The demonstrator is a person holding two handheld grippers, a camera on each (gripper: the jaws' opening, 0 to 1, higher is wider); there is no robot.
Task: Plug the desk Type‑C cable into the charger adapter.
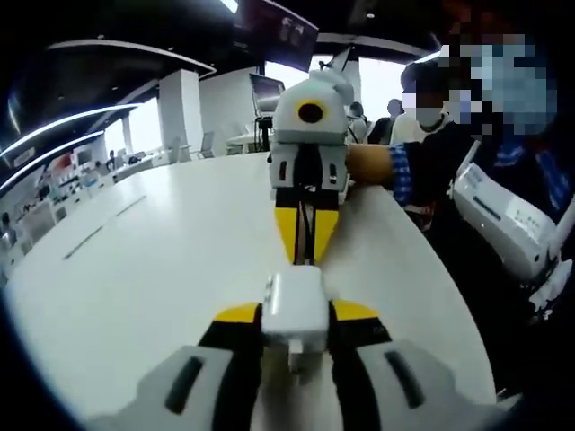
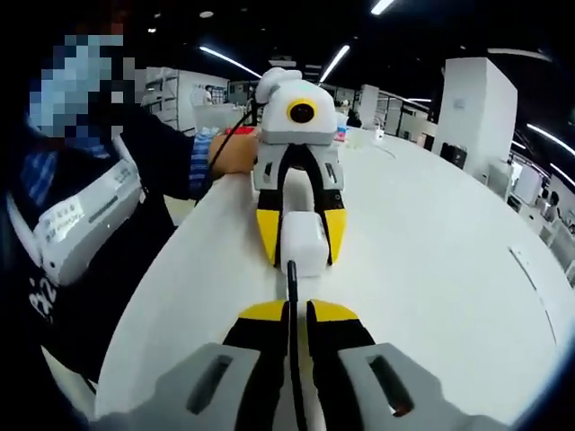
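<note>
My left claw (image 1: 292, 337) pinches the charger adapter (image 1: 293, 307); my right claw (image 2: 289, 325) pinches the Type‑C cable (image 2: 291, 296). Slight misalignment could jam the plug.

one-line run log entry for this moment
left gripper: shut on charger adapter | right gripper: shut on Type-C cable | cable tip at adapter, seating unclear | over white table

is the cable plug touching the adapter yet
Touching: in the right gripper view the black cable held by the right gripper runs straight up to the white adapter, no gap visible.
</note>
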